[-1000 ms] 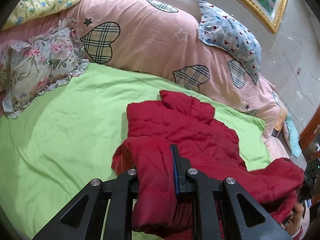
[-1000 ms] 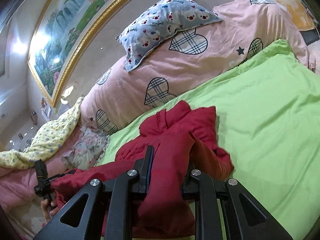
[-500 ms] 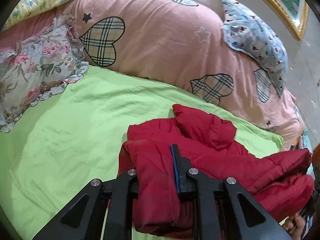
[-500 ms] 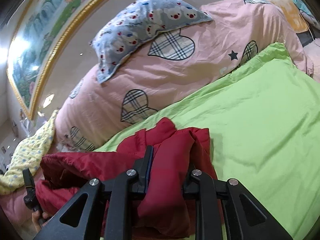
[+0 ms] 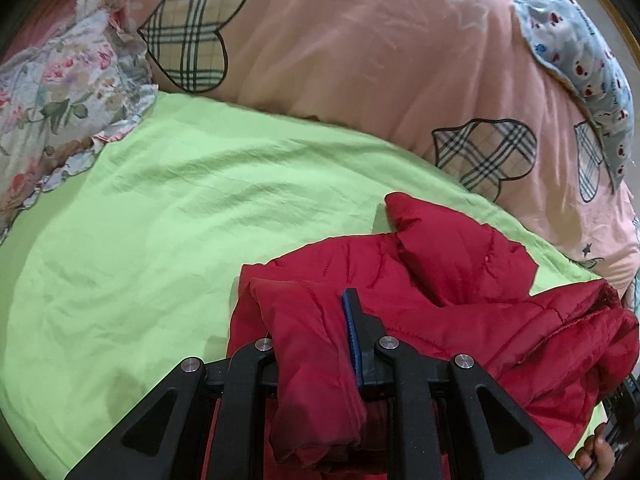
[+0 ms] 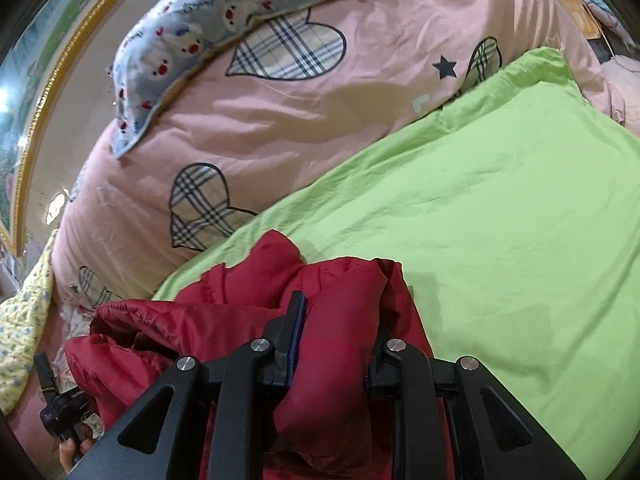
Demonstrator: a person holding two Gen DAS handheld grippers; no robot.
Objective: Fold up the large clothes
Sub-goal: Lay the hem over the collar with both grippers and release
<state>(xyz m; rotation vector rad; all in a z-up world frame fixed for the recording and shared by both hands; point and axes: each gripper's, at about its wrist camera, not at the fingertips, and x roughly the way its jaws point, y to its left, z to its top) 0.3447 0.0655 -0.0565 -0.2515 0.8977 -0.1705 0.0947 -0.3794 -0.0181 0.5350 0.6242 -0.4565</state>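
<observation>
- 1 red padded jacket (image 5: 448,280) lies bunched on the green sheet (image 5: 160,240) of the bed, at the near side of the sheet in both wrist views.
- 2 claws show, 1 per view, and each grips a fold of the jacket.
- The left claw (image 5: 316,320) is clamped on a thick red fold that fills the gap between its 2 fingers; only the blue-padded finger (image 5: 354,340) is plain to see, while the other is mostly hidden by cloth.
- The right claw (image 6: 340,332) is likewise clamped on a red fold of the jacket (image 6: 344,320), the cloth bulging up between the 2 fingers and draping toward the camera.
- Between the 2 grips the jacket hangs in loose, puffy folds, and 1 rounded end pokes out toward the duvet.
- Behind the sheet (image 6: 480,220) lies 1 pink duvet (image 5: 360,60) printed with plaid hearts and stars.
- 1 blue pillow (image 6: 240,4) with a small animal print rests on the duvet.
- 1 floral ruffled pillow (image 5: 56,92) sits at the sheet's edge.
- 1 gold picture frame (image 6: 48,92) hangs on the wall.
</observation>
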